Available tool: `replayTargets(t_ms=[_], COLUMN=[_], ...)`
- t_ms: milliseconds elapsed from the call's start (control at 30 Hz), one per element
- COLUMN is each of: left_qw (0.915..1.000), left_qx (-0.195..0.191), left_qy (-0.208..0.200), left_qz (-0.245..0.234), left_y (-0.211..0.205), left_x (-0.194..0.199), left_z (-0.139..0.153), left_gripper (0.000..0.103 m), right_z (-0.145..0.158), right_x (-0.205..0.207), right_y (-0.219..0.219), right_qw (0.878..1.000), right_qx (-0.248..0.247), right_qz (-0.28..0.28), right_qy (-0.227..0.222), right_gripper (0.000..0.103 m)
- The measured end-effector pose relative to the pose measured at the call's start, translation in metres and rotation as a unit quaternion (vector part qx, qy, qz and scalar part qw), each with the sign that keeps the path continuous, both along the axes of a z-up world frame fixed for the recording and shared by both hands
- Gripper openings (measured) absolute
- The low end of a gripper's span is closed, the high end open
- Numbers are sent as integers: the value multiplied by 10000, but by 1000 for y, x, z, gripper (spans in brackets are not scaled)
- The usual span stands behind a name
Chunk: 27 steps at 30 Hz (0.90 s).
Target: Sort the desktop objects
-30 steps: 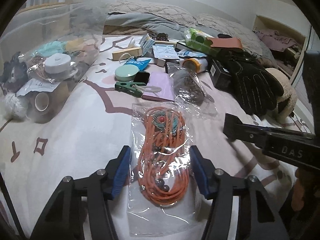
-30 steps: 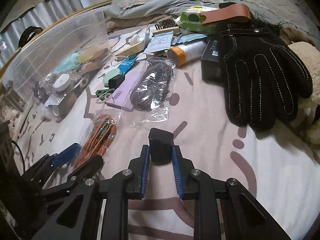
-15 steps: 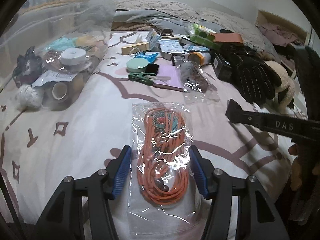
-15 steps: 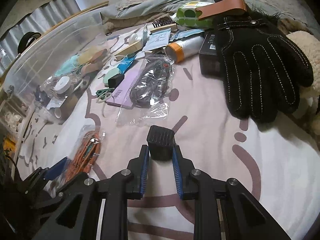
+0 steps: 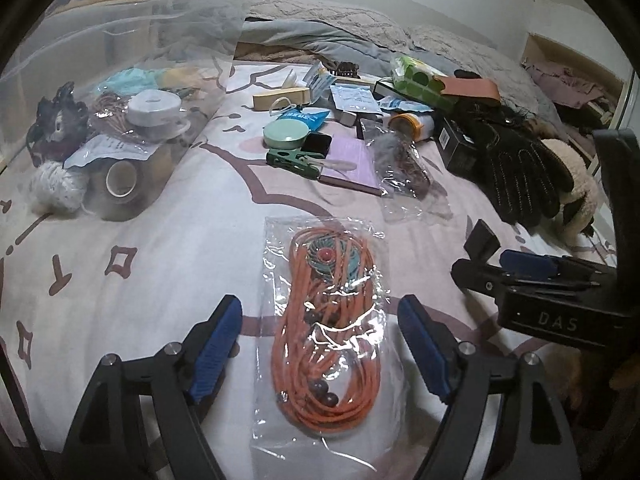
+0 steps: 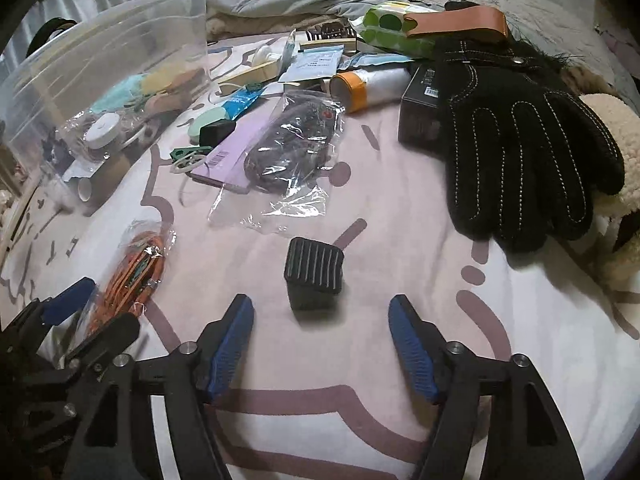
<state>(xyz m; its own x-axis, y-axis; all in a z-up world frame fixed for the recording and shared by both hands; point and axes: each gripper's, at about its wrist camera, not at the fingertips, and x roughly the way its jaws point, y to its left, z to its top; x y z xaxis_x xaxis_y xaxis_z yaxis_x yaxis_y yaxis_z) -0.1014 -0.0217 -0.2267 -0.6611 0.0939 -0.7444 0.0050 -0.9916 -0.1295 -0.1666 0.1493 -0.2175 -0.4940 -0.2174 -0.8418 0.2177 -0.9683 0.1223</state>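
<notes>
With both grippers' fingers wide, the left gripper (image 5: 320, 344) risks pinching only the slippery bag of orange cord (image 5: 326, 336), letting it slide out on the bed (image 5: 160, 220).

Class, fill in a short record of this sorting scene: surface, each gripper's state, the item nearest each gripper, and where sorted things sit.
Surface: white bedsheet with mauve line pattern
Left gripper: open, its fingers either side of the clear bag of orange cord
Right gripper: open, empty
Nearest right: small ribbed black cube, lying free on the sheet
Sorted items: clear plastic storage bin
</notes>
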Motion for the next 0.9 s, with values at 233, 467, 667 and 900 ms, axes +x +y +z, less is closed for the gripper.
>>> replayTargets(t_ms=[233,467,667,900], left_qw=[9997,9992,9994,9984], left_qx=[-221,-411,-313,-518], left_qy=[43,-14,-78,-125], left_qz=[-42,-8,-77,-170], left_y=[3,1,0,8], left_x=[-3,-7,-7,-7], left_z=[-2,-6,-7,-11], left_gripper=[80,80,96,103], right_z=[-6,-9,-11,-2], right_x=[0,-2,-2,-4], right_y=[-4,-3,-5,11], right_qw=[9999,9998,9998,9979], right_qx=[31,-54,-18,-627], right_qz=[110,168,156,-91], right_qy=[-69,-115,-102,-124], right_gripper=[99,103,103,103])
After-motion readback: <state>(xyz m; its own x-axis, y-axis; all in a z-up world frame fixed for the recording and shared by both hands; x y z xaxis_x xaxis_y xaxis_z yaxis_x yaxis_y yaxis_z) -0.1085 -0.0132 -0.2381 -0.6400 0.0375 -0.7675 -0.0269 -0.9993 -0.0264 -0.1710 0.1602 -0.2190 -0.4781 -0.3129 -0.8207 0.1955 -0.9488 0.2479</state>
